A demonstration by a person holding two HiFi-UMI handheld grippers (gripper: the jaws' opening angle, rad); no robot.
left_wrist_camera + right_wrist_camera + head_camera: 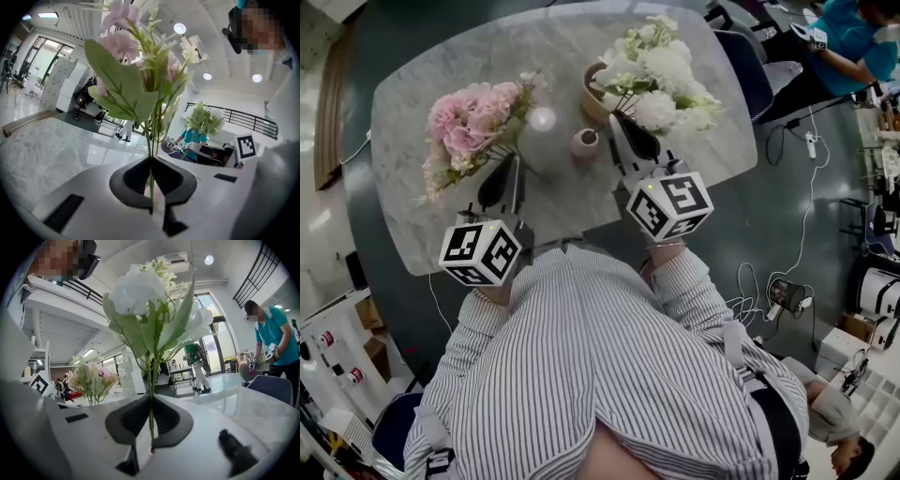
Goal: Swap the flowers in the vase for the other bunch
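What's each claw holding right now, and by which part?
The left claw grips the pink flowers by their stems, below the leaves. The right claw grips the white flowers the same way.

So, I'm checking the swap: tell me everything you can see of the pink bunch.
The pink bunch is a cluster of pink blooms with pale sprigs and broad green leaves, artificial-looking, on thin green stems. The left gripper is shut on the stems, holding it over the marble table, blooms tilted away from the person, left of the small vase. Nothing else touches it.
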